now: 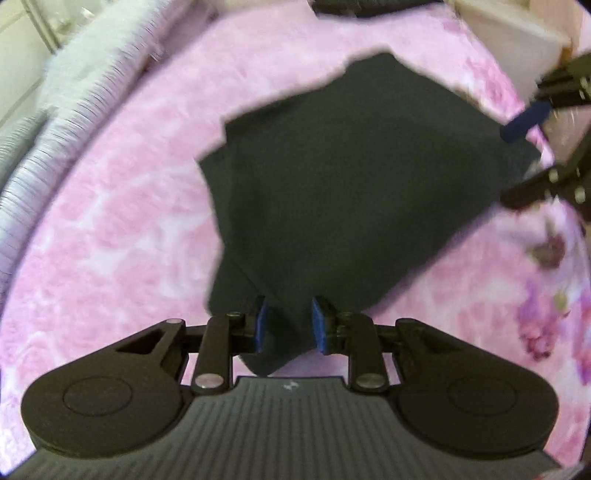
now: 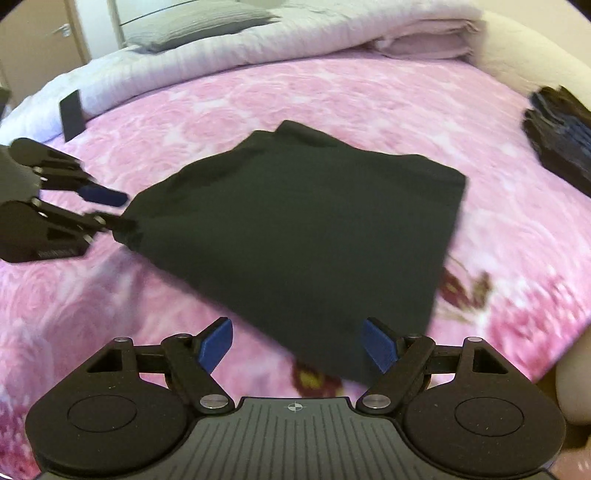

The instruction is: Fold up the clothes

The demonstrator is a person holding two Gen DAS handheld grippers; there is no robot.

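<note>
A dark folded garment [image 1: 343,177] [image 2: 303,221] lies on the pink floral bedspread [image 1: 110,221] [image 2: 332,96]. In the left wrist view my left gripper [image 1: 290,325] has its blue pads [image 1: 261,325] close around one bunched corner of the garment, which hangs down between them. Seen from the right wrist, the left gripper [image 2: 118,210] holds that corner slightly raised at the garment's left end. My right gripper [image 2: 297,343] [image 1: 517,158] stands open, its fingers spread wide just in front of the garment's near edge, holding nothing.
A folded white duvet [image 2: 258,48] and a grey pillow [image 2: 195,26] lie along the far side of the bed. A stack of dark clothes [image 2: 561,140] sits at the right. A flat black object [image 2: 72,114] rests at the far left.
</note>
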